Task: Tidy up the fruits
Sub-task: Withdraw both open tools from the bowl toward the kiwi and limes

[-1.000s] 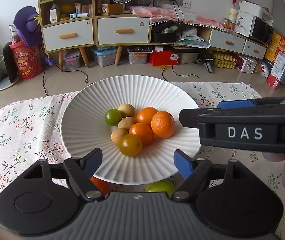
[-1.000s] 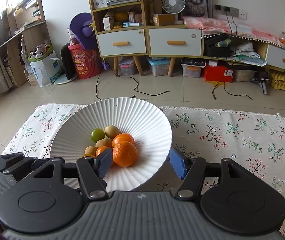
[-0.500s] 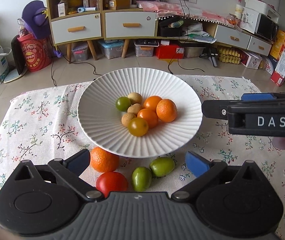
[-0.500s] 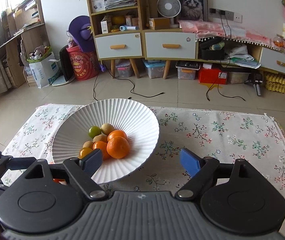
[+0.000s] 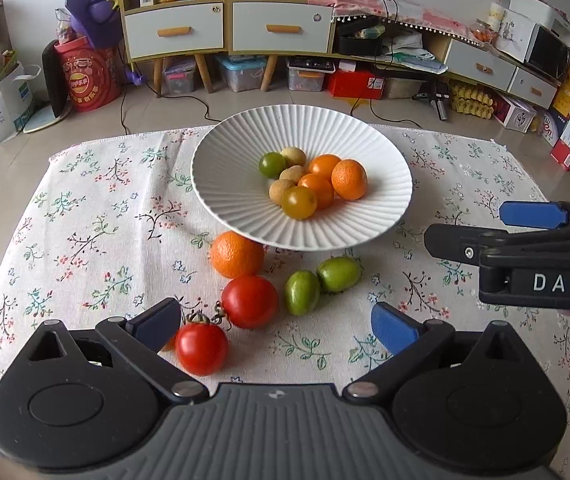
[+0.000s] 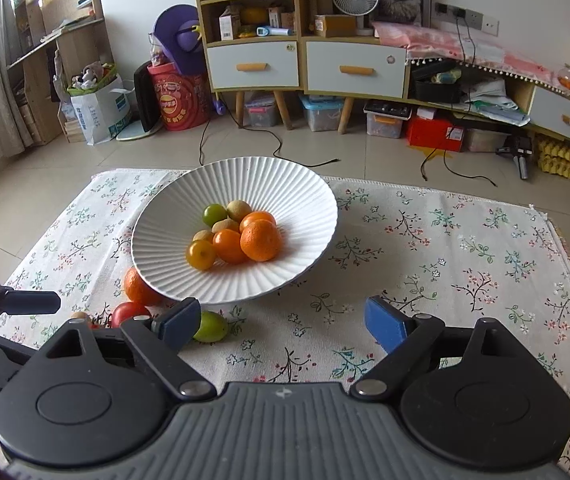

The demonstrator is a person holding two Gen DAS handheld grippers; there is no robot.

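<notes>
We see both tools spread wide with nothing between their fingers: the left tool hovers over the loose fruit, the right tool over bare floral cloth on the tabletop. The white ribbed plate holds a cluster of small fruits. Just beside its near rim lie an orange, two tomatoes and two green fruits. From the right wrist view, the tool's finger hides most of them.
</notes>
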